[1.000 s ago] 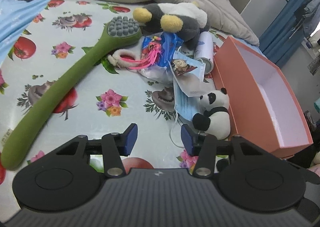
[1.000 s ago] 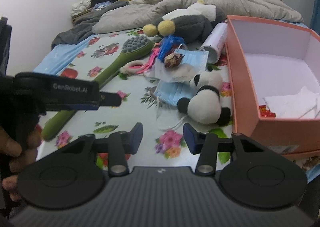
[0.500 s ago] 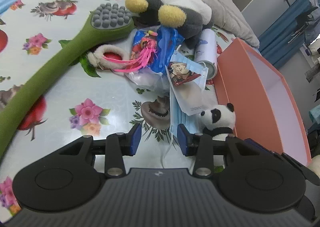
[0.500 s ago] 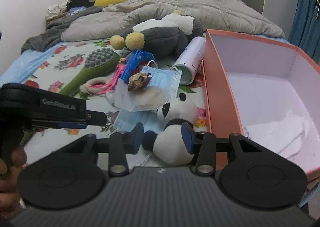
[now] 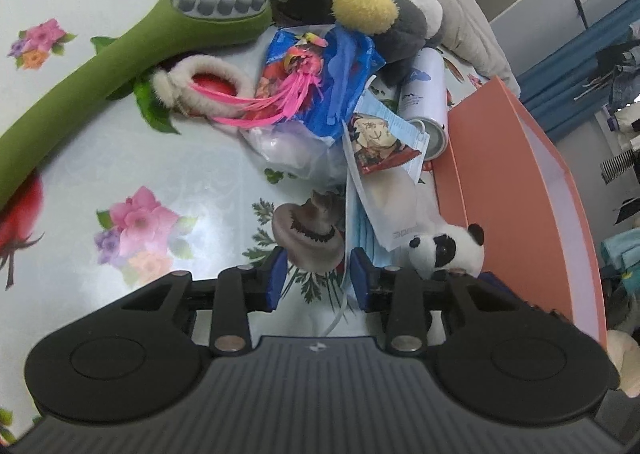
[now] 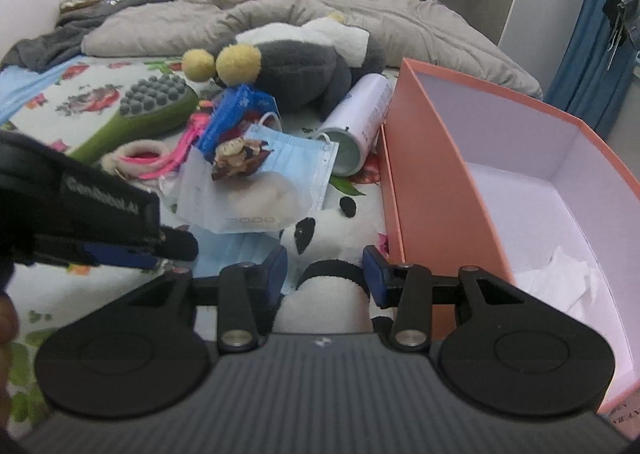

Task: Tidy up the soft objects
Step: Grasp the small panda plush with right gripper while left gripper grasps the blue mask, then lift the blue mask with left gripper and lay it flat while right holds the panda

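Floral bedsheet point(image 5: 100, 173): open ground at its left edge; orange box point(image 6: 432, 181) bounds the right. Small panda point(image 6: 332, 238) beside the box wall, now between right gripper point(image 6: 325, 268) jaws, apparently untouched. Left gripper point(image 5: 314, 278), jaws closing, nothing between, nearer the face mask point(image 5: 362, 230) than before.

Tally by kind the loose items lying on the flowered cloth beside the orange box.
Plush toys: 2, small panda, big grey one
Face masks: 2, top, lower
Massage brush: 1
Spray can: 1
Blue packet: 1
Snack wrapper: 1
Fuzzy ring: 1
Total: 9; more may be hidden.
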